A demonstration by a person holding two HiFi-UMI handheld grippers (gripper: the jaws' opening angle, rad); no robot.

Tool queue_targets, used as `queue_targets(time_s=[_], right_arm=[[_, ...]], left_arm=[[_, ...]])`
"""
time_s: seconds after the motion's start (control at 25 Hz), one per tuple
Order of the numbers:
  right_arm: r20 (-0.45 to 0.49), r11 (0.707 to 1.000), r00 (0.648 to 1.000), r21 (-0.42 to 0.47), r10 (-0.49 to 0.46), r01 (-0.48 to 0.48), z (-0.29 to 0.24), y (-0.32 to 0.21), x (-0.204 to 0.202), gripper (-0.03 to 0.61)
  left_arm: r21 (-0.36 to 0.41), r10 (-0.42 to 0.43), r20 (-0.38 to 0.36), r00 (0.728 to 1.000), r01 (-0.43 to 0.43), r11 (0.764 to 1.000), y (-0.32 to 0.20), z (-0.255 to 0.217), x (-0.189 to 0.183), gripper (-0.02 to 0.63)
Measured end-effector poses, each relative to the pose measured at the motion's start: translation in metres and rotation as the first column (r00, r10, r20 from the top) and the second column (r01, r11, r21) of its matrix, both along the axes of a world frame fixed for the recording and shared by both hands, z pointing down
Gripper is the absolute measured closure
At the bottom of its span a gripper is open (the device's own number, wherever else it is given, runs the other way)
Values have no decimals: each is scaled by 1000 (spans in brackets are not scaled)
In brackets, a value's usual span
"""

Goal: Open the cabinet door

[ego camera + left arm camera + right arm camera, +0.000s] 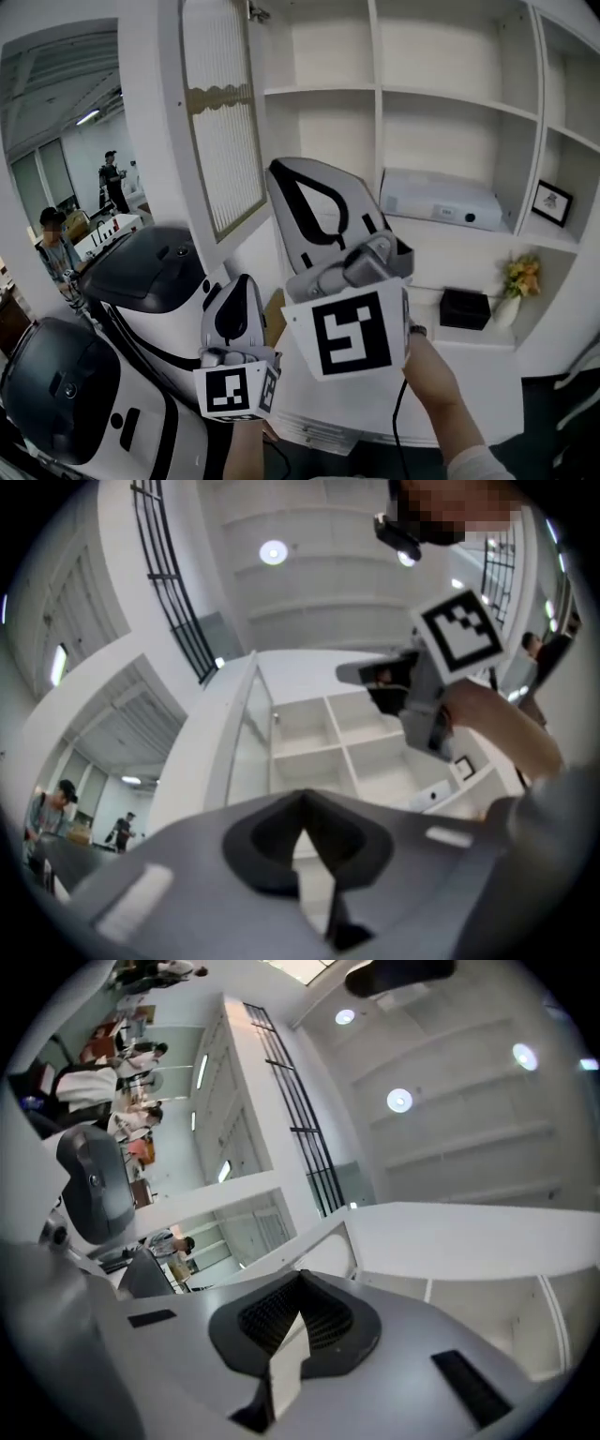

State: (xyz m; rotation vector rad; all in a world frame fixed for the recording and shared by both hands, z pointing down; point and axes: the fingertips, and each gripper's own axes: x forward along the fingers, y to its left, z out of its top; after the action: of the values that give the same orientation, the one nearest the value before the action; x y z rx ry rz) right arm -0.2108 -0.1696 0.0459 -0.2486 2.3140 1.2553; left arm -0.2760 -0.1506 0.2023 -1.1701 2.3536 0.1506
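Upper left, the cabinet door (pixel 221 122) looks light and stiff; hold its edge. The left gripper (pixel 302 801) and right gripper (pixel 298 1279) are closed, empty.

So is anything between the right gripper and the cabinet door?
Nothing visible. The right gripper hangs in open air just beside the cabinet door, which already stands swung open to its left.

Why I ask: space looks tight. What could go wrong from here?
1. The open door stands just left of the left gripper; a sideways swing could hit it.
2. The right gripper faces the shelves; pushed forward, it might knock the projector or the flower vase.
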Motion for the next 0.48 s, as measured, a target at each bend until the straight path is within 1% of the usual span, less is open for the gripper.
queue_targets(time_s=[0.04,0.08,0.16,0.24,0.32,0.4,0.48], right_arm=[[-5,999,1000,-48,-7,7,16,-12,13,577],[-6,993,1000,-114,-15,14,34,-25,25,577],[4,966,1000,-257,-17,17,72,-51,47,578],[8,924,1000,-381,-3,5,108,-76,62,577],[1,870,1000,-492,0,1,142,-99,72,577],[-18,823,1000,-568,0,-10,176,-120,78,578],[-54,792,999,-609,-2,-31,208,-135,81,578]], left_arm=[[1,11,9,1000,-11,1000,-3,1,9,606],[4,21,17,1000,-21,1000,-5,3,17,606],[7,46,23,999,-47,999,-9,9,34,606],[2,58,12,998,-58,998,-13,19,46,606],[-18,42,-1,999,-42,999,-17,32,48,606],[-40,27,-14,1000,-28,999,-23,47,48,606],[-50,31,-37,999,-32,998,-29,64,47,606]])
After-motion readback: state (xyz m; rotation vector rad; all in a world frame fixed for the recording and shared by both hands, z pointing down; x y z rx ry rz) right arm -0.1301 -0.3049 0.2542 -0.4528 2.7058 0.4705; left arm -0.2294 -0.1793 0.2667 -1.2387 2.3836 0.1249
